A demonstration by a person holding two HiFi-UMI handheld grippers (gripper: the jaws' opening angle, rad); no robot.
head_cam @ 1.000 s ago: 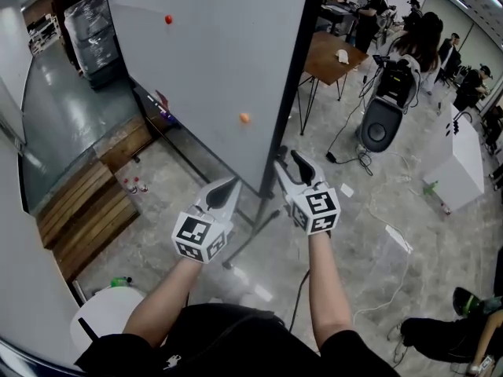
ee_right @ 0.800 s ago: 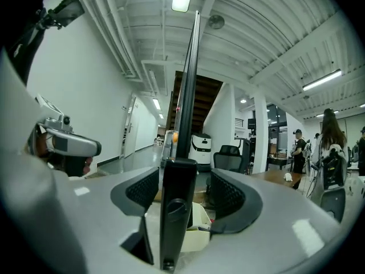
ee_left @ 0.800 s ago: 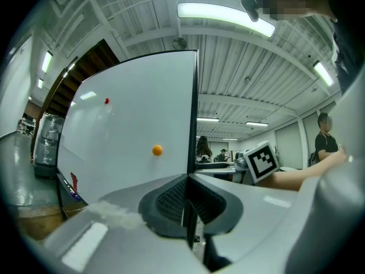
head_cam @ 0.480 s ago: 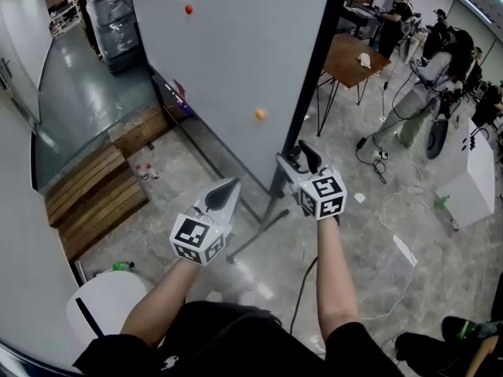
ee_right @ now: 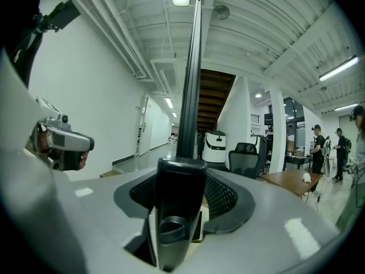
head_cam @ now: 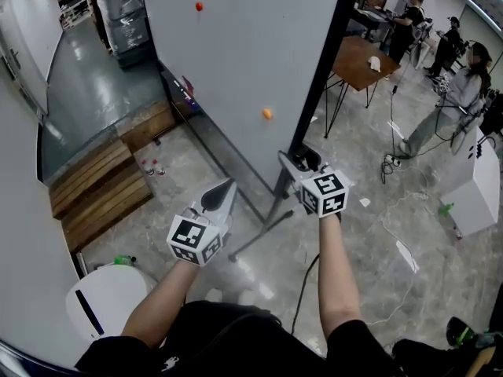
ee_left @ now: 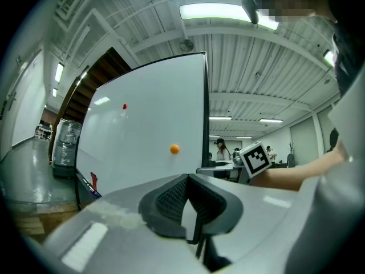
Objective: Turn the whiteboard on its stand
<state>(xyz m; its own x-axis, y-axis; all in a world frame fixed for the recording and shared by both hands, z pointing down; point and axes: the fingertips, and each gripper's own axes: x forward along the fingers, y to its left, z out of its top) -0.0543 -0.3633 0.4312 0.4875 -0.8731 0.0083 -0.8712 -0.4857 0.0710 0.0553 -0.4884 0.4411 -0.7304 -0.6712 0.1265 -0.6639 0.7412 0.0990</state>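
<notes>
At 12 o'clock in the head view: whiteboard (head_cam: 236, 69), upright on its stand (head_cam: 259, 228), white face turned toward 9 o'clock, black frame edge (head_cam: 324, 53) turned toward the viewer. Carries a red magnet (head_cam: 199, 6) at 11 o'clock and an orange magnet (head_cam: 267, 114) near centre.

Right gripper (head_cam: 297, 160): straddles the foot of the frame edge, jaws apart, one on each side of the black post and its round knob (ee_right: 171, 228). Has just been closing around the post, with pads seemingly not yet pressing on it.

Left gripper (head_cam: 226, 191): clenched on nothing, pointing level, at 8 o'clock of the right one. Hovers near the white face but apart from it.

Stage, as judged: grasp on the frame edge being set, no firm hold yet. Leaves the swing of the board about its stand to be carried through; amount of turn already made not readable from these views.

Containers:
- Tray (head_cam: 171, 79) along the board's lower rail, at 10 o'clock: holds a red item (head_cam: 187, 84), too small to name.
- Floor at 9 o'clock: two small bottles (head_cam: 149, 166), upright, fill not readable.
- Floor at 7 o'clock: green bottle (head_cam: 122, 260) just beside a white bin (head_cam: 110, 305), closed on top, contents hidden.
</notes>
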